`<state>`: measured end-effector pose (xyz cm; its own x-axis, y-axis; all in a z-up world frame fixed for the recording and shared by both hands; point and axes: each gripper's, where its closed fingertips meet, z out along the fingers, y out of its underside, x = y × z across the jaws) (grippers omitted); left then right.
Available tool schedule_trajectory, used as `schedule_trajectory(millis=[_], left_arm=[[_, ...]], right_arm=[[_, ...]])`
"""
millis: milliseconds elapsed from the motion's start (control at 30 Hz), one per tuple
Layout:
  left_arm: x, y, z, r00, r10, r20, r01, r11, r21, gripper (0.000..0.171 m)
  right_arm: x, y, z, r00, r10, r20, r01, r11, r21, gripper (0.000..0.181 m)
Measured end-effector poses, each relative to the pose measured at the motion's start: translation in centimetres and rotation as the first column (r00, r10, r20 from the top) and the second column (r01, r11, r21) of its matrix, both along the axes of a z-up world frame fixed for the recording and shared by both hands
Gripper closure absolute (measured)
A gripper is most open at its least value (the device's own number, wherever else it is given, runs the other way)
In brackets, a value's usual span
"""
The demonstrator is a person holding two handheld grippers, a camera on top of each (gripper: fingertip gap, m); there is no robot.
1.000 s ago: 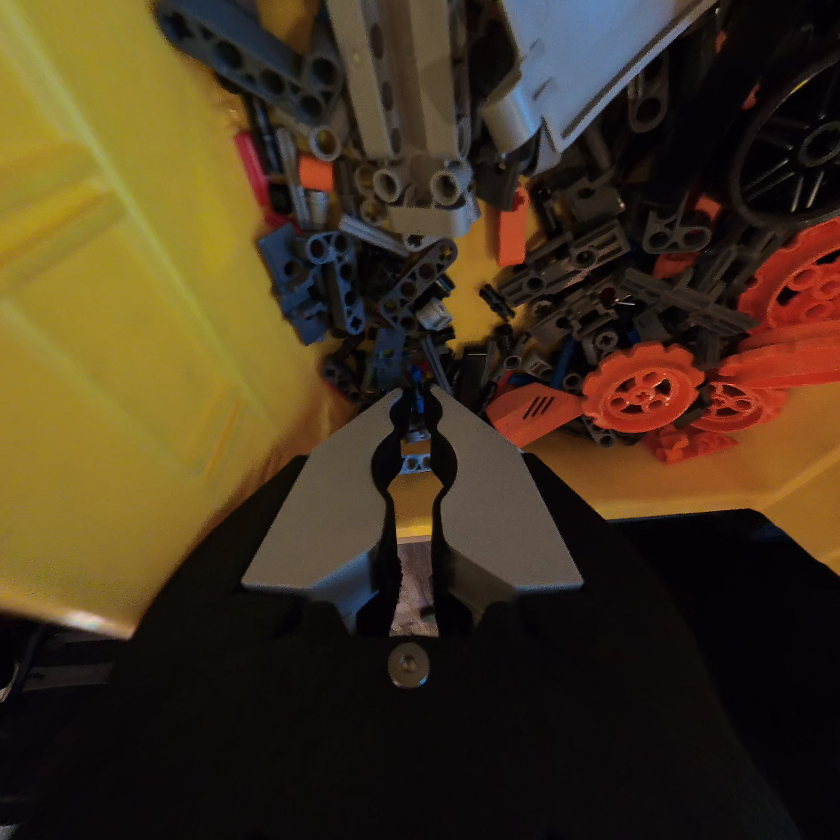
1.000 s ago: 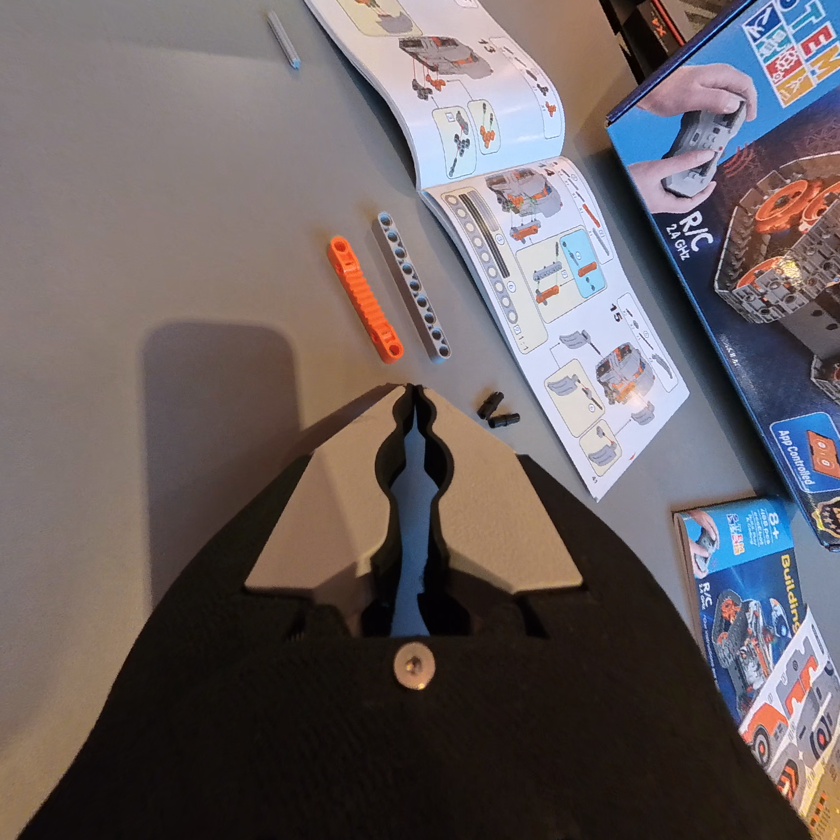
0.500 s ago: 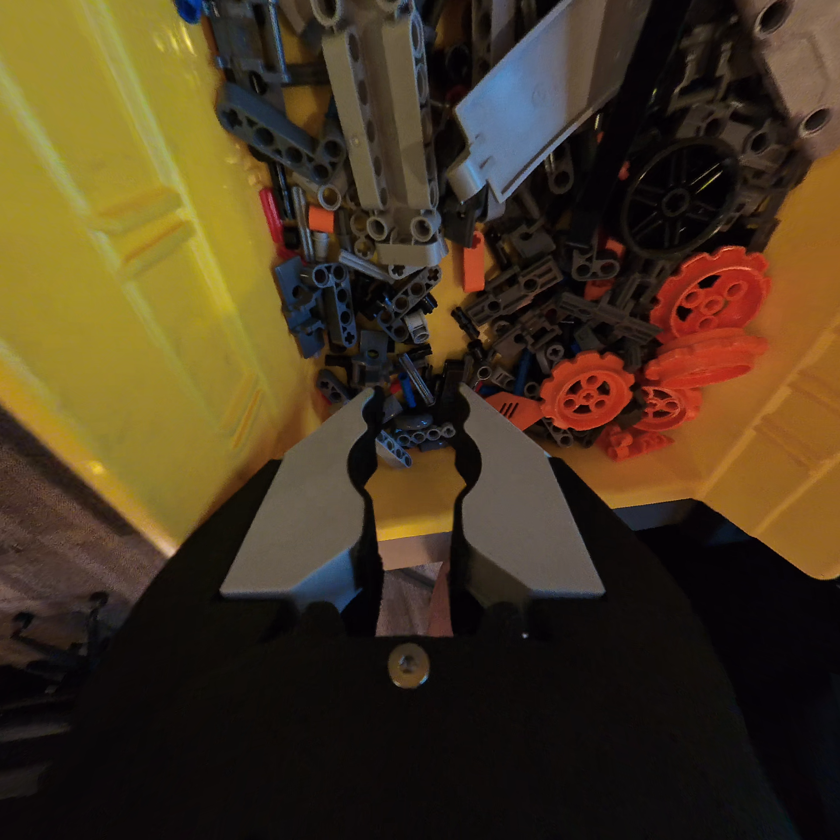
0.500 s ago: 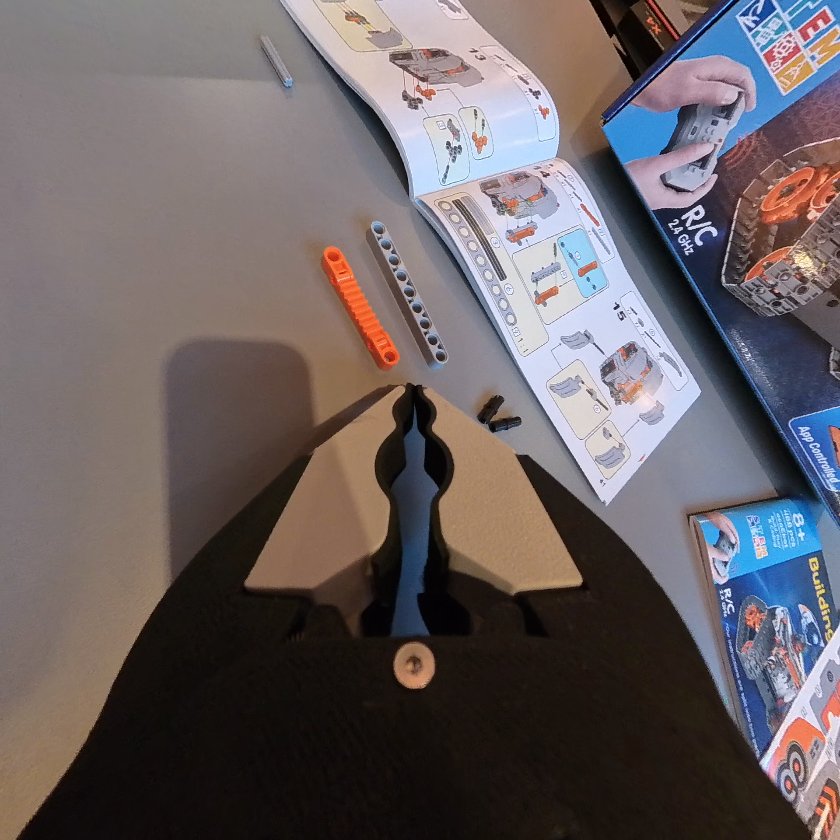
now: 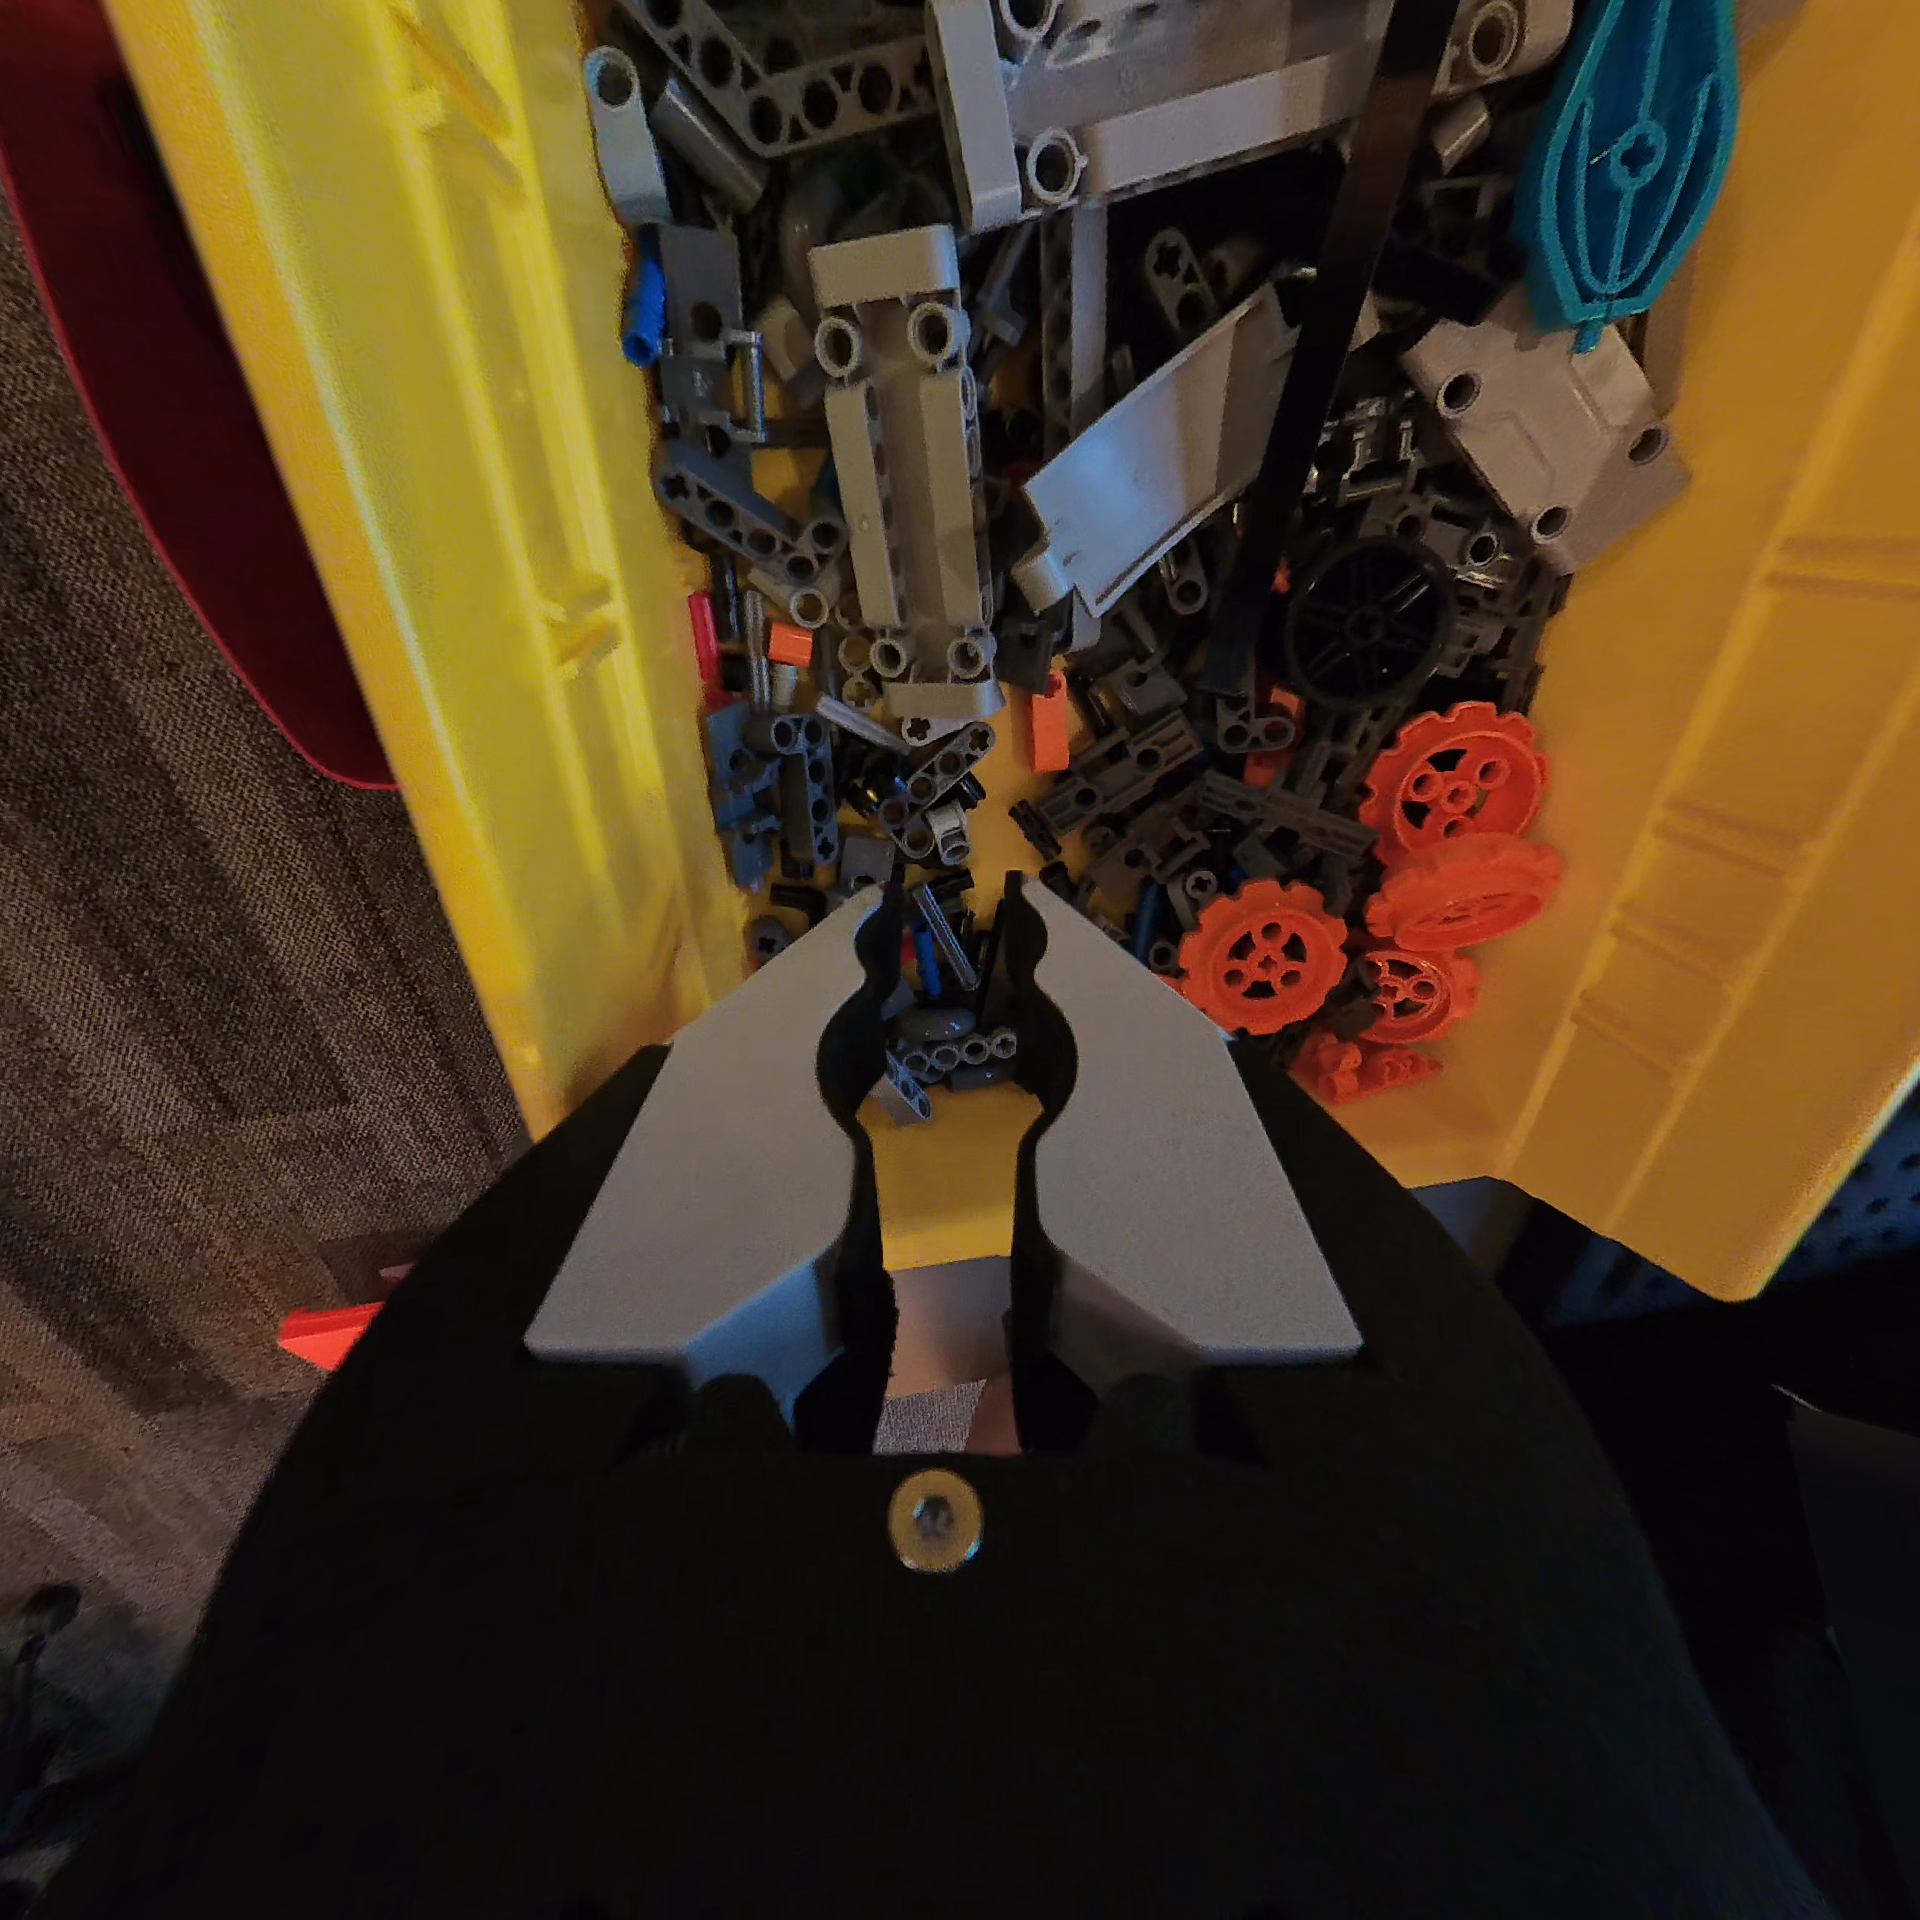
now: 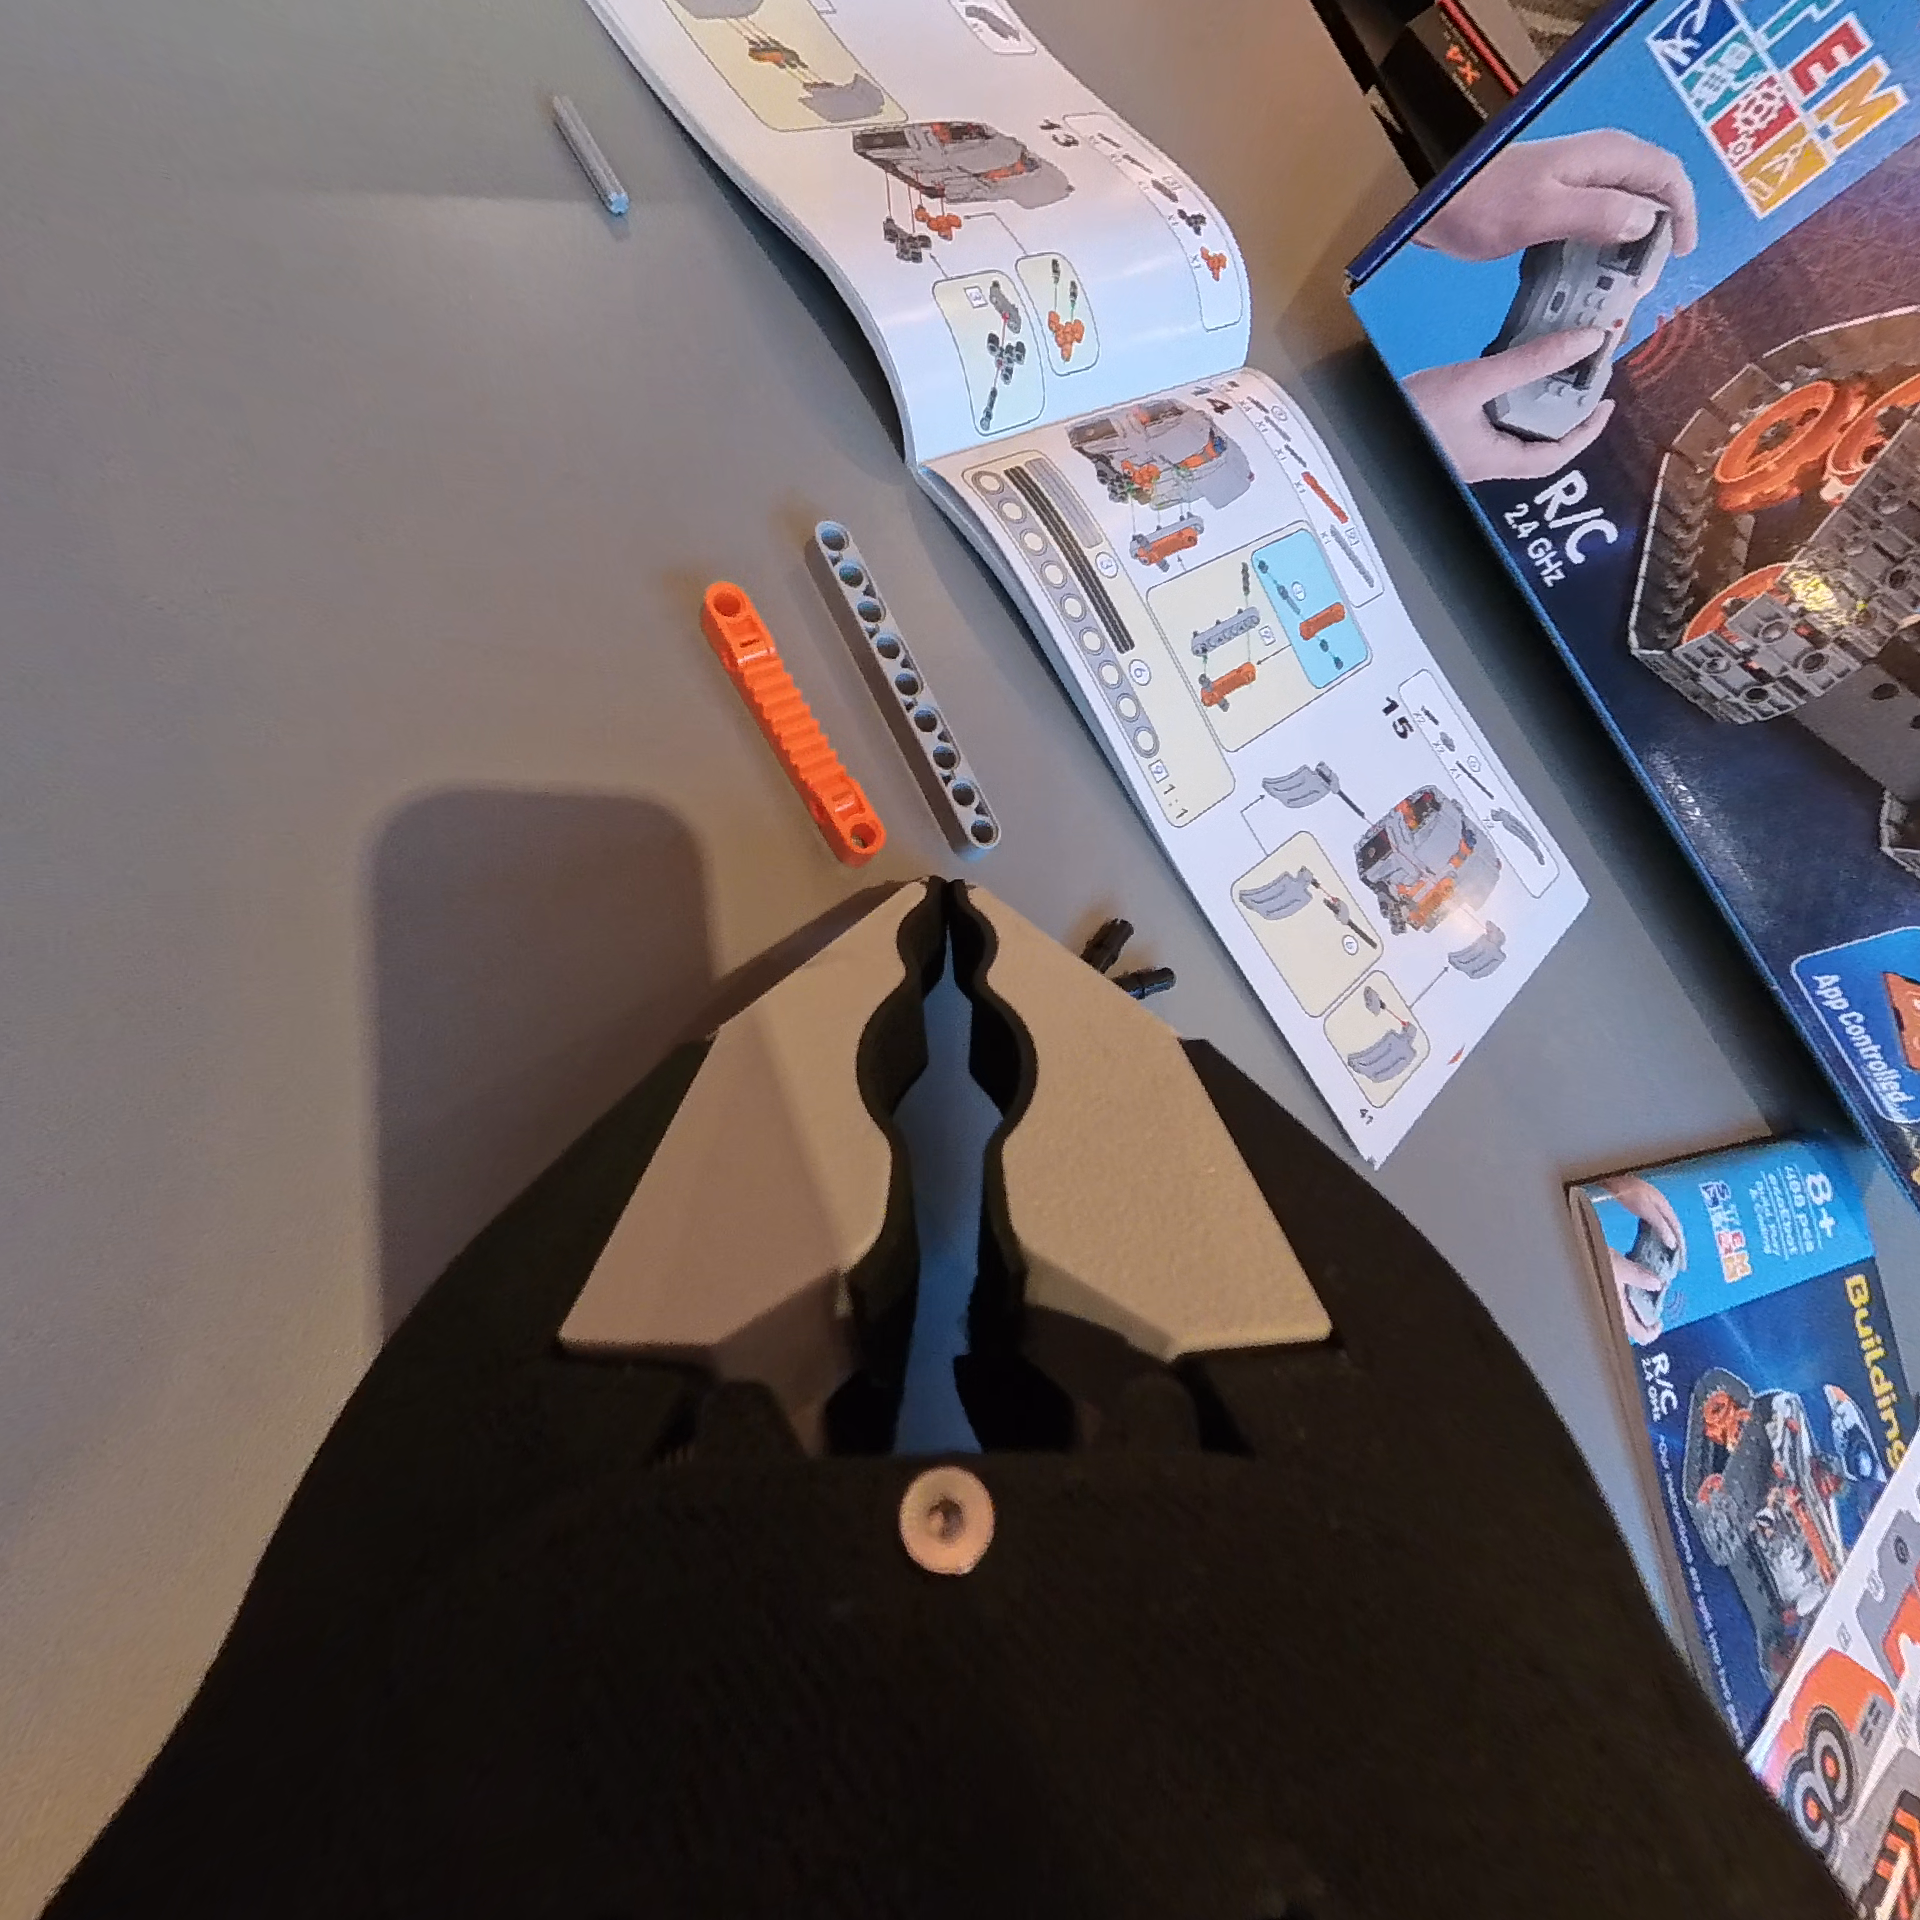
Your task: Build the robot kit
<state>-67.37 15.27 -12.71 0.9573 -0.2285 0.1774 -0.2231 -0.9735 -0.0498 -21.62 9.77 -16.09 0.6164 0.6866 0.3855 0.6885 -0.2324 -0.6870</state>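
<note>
— Parts [image 5: 940,1055] are lying loose between the spread, empty fingers of the left gripper [image 5: 951,894], which is hovering inside the yellow bin [image 5: 468,520], orange wheels [image 5: 1262,956] just beside.

— And the right gripper [image 6: 945,883]?

— It is hanging over the grey table [image 6: 312,416] with tips together, holding nothing; orange rack [image 6: 790,722], grey beam [image 6: 904,686] and booklet [image 6: 1195,623] are lying ahead.

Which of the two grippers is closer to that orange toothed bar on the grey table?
Right. The right gripper is shut, its tips just short of the orange toothed bar. The left gripper is open over a yellow bin of parts.
</note>
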Motion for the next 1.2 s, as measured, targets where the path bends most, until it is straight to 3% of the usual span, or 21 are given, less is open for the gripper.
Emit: schedule_trajectory(millis=[167, 333, 400, 467, 800, 1133, 1167, 1200], left_arm=[[-0.1, 0.9, -0.8, 0.998, 0.021, -0.057, -0.021, 1.000, -0.002, 0.146], [-0.1, 0.5, -2.8, 0.989, -0.052, -0.138, 0.040, 0.995, -0.092, 0.137], [-0.2, 0.7, -3.4, 0.983, -0.081, -0.165, 0.064, 0.992, -0.108, 0.142], [-0.5, 1.0, -3.4, 0.976, -0.106, -0.191, 0.088, 0.991, -0.097, 0.162], [0.5, 3.6, -0.4, 0.997, -0.056, -0.060, 0.063, 0.992, 0.113, 0.163], [1.5, 4.2, -0.4, 0.997, -0.081, -0.011, 0.082, 0.988, 0.133, 0.162], [1.6, 4.0, -0.5, 0.997, -0.083, -0.005, 0.083, 0.989, 0.123, 0.158], [1.8, 3.6, -0.6, 0.997, -0.083, 0.008, 0.081, 0.991, 0.105, 0.139]], right_arm=[[0.1, 0.1, 0.0, 1.000, -0.006, -0.004, 0.006, 1.000, -0.002, 0.181], [0.1, 0.1, 0.0, 1.000, -0.007, -0.003, 0.007, 1.000, -0.001, 0.181], [0.1, 0.1, 0.0, 1.000, -0.006, -0.002, 0.006, 1.000, -0.001, 0.181], [0.0, 0.1, 0.0, 1.000, -0.004, 0.001, 0.004, 1.000, 0.000, 0.181], [0.0, 0.1, 0.0, 1.000, -0.001, -0.006, 0.001, 1.000, -0.006, 0.181], [0.0, 0.1, 0.0, 1.000, -0.004, -0.010, 0.004, 1.000, -0.009, 0.181], [0.0, 0.1, 0.0, 1.000, -0.004, -0.011, 0.004, 1.000, -0.009, 0.181], [0.0, 0.1, 0.0, 1.000, -0.004, -0.011, 0.004, 1.000, -0.010, 0.181]])
